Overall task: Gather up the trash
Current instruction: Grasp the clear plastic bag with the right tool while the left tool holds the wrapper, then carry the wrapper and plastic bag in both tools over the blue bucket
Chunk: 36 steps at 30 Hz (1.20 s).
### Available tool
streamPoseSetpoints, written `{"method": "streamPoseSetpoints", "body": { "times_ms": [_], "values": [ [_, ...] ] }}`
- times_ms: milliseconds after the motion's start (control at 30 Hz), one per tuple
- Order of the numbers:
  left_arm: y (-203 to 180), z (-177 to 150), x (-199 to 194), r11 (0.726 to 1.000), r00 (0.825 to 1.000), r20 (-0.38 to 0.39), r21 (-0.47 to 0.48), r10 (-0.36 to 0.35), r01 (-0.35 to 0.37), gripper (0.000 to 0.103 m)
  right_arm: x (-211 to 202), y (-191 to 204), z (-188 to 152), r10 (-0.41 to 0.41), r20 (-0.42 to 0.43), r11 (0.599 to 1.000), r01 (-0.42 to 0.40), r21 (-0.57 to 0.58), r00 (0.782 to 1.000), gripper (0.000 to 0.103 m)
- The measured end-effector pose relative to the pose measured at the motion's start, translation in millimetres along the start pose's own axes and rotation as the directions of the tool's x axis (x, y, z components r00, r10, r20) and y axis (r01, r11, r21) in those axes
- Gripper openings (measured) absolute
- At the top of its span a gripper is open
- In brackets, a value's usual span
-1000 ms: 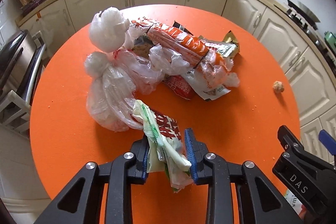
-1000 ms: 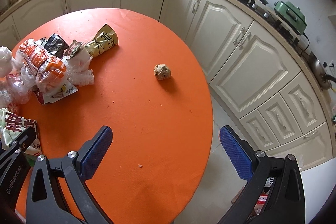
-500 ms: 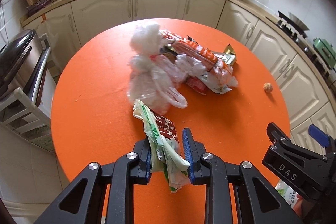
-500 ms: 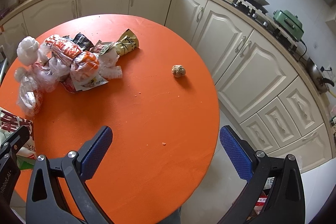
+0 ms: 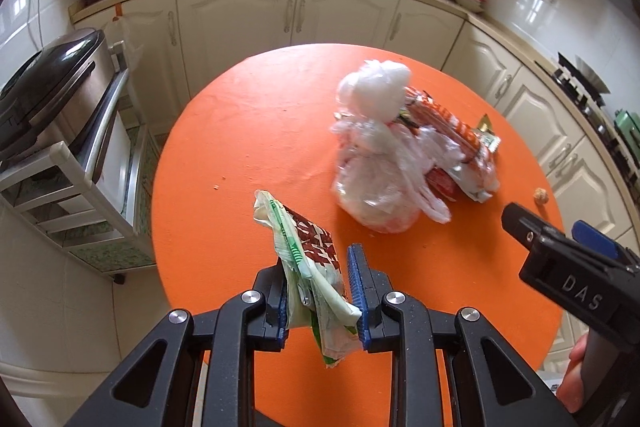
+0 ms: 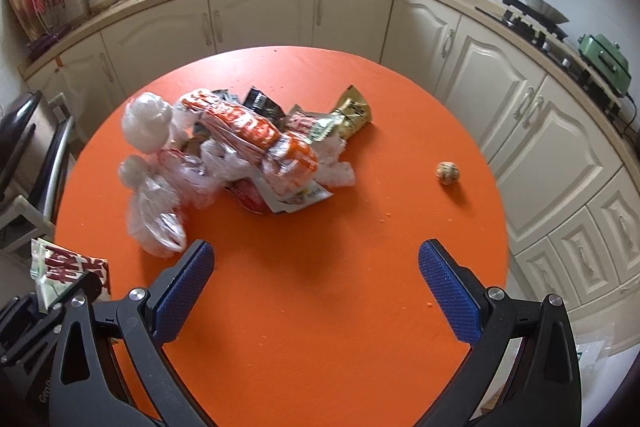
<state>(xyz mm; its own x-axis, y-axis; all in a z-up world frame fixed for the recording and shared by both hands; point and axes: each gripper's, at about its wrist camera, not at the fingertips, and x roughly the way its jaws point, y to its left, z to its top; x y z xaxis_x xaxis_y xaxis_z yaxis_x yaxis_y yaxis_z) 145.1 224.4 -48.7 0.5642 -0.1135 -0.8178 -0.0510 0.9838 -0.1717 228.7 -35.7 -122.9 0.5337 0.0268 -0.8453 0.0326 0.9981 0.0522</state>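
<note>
Left wrist view: your left gripper (image 5: pixel 322 291) sits at 6 o'clock, jaws nearly together, pinching a crumpled wrapper (image 5: pixel 310 259) w/ green stripes and red-white print. Blue pads (image 5: pixel 355 287) press it from both sides; its top sticks up toward 11 o'clock, bottom tail hangs below the pads. Wrapper is lifted clear of the orange round table (image 5: pixel 248 131). Rest of the trash pile (image 5: pixel 404 155) lies on the table at about 1 o'clock: clear plastic bags, a white bag knot on top, orange-red snack packets behind. A small crumpled ball (image 5: pixel 541 195) sits alone at 3 o'clock, well apart from the pile. Your right gripper's (image 5: pixel 560 255) black body comes in at 4 o'clock, over the table's edge; a bit of your hand (image 5: pixel 572 383) shows under it.

Right wrist view: right gripper (image 6: pixel 316 283) at 6 o'clock, jaws spread wide, nothing btwn the blue pads (image 6: pixel 450 291), touching nothing; only bare table below. Pile (image 6: pixel 236 147) is at 11 o'clock, ball (image 6: pixel 448 173) at 2 o'clock. At 8 o'clock the pinched wrapper (image 6: pixel 68 267) shows just beyond the table edge, w/ the left gripper's body below it.
</note>
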Motion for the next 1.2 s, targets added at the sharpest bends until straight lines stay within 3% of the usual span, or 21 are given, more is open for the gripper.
{"method": "streamPoseSetpoints", "body": {
  "times_ms": [233,467,533,600,633,900,1200],
  "values": [
    [28,21,15,0.998,1.000,-0.009,-0.064,0.016,-0.017,0.021,22,50,21,0.147,-0.039,0.987,-0.149,-0.057,0.988,0.103],
    [49,33,27,0.994,0.999,0.004,-0.102,0.041,-0.041,0.021,65,97,29,0.206,-0.147,0.969,-0.223,-0.106,0.967,0.102],
    [52,33,32,0.993,0.999,-0.006,-0.107,0.045,-0.045,0.021,74,103,28,0.211,-0.172,0.968,-0.230,-0.103,0.962,0.096],
    [57,35,37,0.993,0.999,-0.013,-0.115,0.038,-0.040,0.021,80,105,26,0.210,-0.192,0.967,-0.232,-0.106,0.959,0.056],
    [58,35,38,0.992,0.999,-0.013,-0.120,0.036,-0.038,0.021,84,105,25,0.225,-0.212,0.964,-0.249,-0.093,0.951,0.052],
    [50,34,28,0.995,1.000,0.021,-0.097,0.023,-0.020,0.021,60,87,19,0.281,-0.183,0.954,-0.295,-0.050,0.942,0.047],
    [14,15,-3,1.000,0.997,0.070,-0.007,-0.022,0.023,0.021,4,39,8,0.295,-0.067,0.955,-0.296,-0.006,0.953,0.047]
  ]
}}
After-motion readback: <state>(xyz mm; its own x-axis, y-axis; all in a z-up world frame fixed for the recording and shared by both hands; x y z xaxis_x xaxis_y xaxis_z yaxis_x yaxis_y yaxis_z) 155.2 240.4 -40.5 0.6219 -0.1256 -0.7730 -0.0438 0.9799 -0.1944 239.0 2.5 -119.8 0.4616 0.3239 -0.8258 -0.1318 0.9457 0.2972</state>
